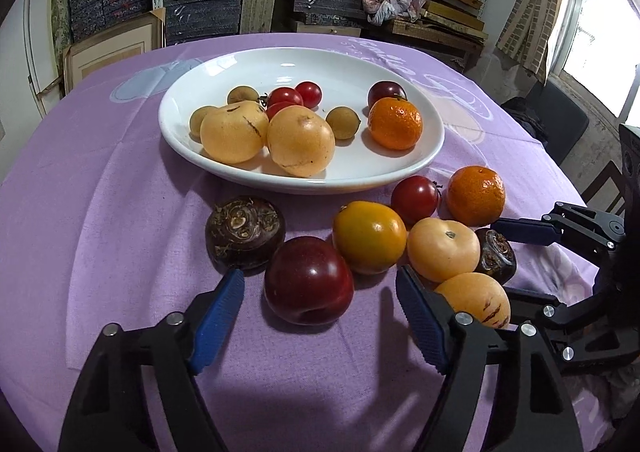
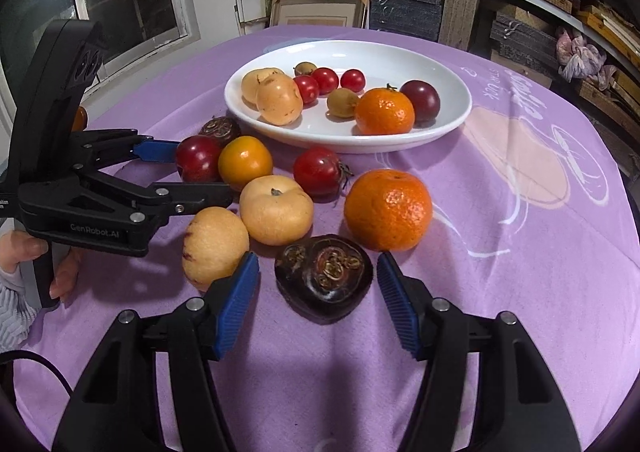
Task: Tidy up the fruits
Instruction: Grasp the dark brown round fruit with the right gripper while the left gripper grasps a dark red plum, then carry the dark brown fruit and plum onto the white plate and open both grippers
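A white plate [image 1: 424,156] holds pale yellow fruits, cherry tomatoes, small brown fruits, a mandarin [image 1: 395,123] and a dark plum. In front of it, loose fruit lies on the purple cloth. My left gripper [image 1: 320,286] is open around a dark red plum [image 1: 308,280], with a gap at each pad; the right wrist view shows this gripper [image 2: 188,172] from the side, around the same plum [image 2: 198,158]. My right gripper [image 2: 316,264] is open astride a dark water chestnut [image 2: 324,276], its pads close but not pressing. In the left wrist view that chestnut [image 1: 496,256] sits between the right gripper's [image 1: 502,258] fingers.
Loose on the cloth are another water chestnut [image 1: 245,232], an orange-yellow tomato [image 1: 369,238], a red tomato [image 1: 415,199], a mandarin [image 2: 388,210] and two pale yellow fruits [image 2: 276,210]. A hand [image 2: 24,252] grips the left tool. Shelves of boxes stand behind the table.
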`<state>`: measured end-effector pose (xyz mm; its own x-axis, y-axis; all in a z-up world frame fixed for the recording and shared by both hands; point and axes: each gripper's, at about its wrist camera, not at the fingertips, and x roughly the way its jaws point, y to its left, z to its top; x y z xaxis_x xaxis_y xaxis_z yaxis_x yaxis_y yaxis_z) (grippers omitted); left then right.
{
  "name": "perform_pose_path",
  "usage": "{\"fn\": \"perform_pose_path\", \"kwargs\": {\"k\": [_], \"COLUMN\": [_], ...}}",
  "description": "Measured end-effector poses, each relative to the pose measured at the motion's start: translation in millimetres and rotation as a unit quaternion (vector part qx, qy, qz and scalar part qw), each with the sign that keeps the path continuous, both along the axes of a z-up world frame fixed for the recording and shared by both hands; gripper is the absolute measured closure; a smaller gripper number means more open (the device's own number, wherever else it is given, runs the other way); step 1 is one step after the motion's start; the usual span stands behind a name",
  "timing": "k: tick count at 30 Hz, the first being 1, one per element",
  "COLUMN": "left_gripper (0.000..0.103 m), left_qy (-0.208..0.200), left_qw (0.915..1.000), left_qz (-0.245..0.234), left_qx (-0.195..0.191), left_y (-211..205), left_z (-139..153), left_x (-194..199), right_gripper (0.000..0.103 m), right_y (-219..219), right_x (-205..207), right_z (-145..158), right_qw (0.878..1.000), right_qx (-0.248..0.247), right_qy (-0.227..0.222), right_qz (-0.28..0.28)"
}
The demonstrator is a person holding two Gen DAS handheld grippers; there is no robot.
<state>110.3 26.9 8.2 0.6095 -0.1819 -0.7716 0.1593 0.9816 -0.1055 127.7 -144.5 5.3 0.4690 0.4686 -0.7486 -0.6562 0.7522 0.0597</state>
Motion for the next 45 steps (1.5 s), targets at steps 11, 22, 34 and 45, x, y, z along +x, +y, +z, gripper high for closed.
{"fn": "perform_pose_path", "kwargs": {"k": [11,22,34,45], "left_gripper": [0.048,0.064,0.064,0.064], "left_qy": [-0.005,-0.028,-0.108,-0.112], "left_qw": [0.9998,0.9994,0.9938,0.9884], "left_qz": [-0.019,-0.014,0.019,0.102], "left_qx": [0.001,-0.016,-0.018,-0.014], "left_y": [-2,2,18,39], "left_z": [-1,6,92,99], "left_x": [-2,-17,-8,89], "right_gripper": [0.054,0.054,0.055,0.055], "right_y": [5,3,-60,17], "right_x": [5,-10,0,102], "right_z": [-4,-3,110,127], "right_qw": [1.000,0.999,0.988,0.984], "right_qx": [-0.023,-0.036,0.115,0.145], "right_qy": [0.001,-0.027,-0.093,-0.087], "right_qz": [0.008,0.015,-0.048,-0.052]}}
